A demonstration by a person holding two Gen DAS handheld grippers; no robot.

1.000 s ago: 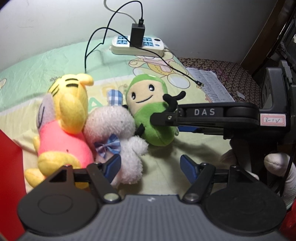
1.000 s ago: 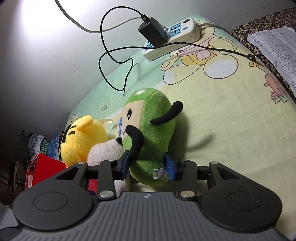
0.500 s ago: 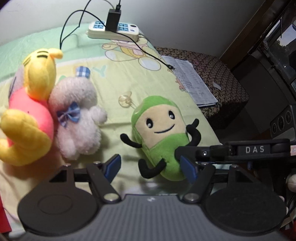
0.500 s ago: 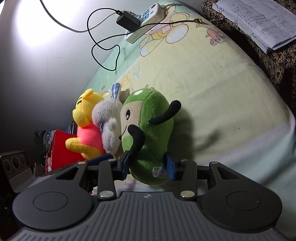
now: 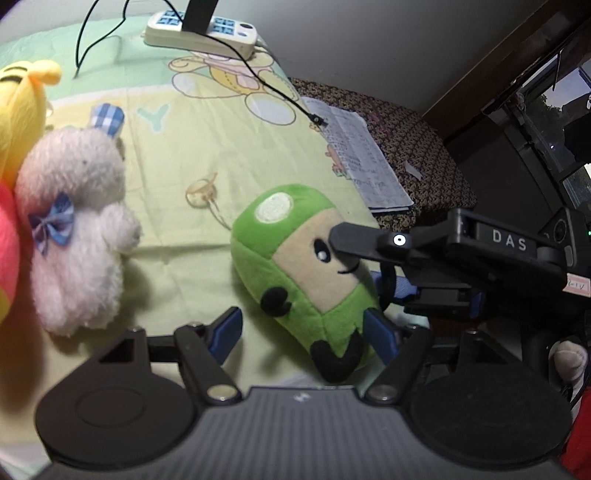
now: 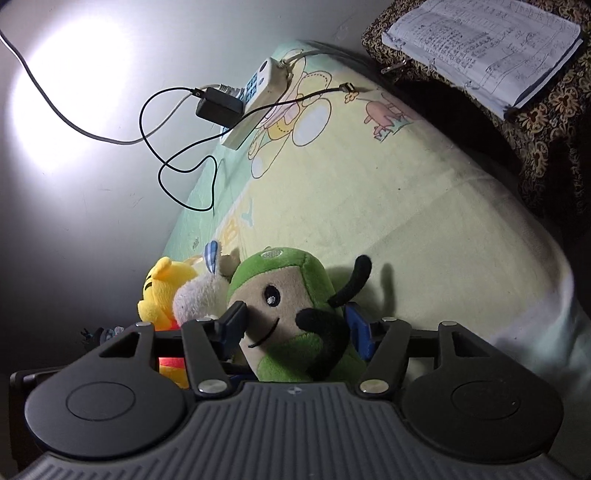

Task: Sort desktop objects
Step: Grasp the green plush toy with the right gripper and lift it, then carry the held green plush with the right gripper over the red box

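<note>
Left wrist view: yellow plush [image 5: 18, 110] at far left, touching white fluffy plush [image 5: 74, 236]; both on cartoon sheet [image 5: 221, 147]. Left gripper [image 5: 301, 328] fingers spread, gripping nothing. Green plush [image 5: 295, 266] clamped by right gripper [image 6: 295, 325]. Power strip [image 5: 201, 31] and notebook [image 5: 362, 162] further right.

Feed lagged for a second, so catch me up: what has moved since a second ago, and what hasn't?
The right gripper, already shut on the green plush, pulled it away from the white plush and yellow bear toward the bedsheet's near edge. The left gripper stayed open. The two other toys and the power strip kept their places.
</note>
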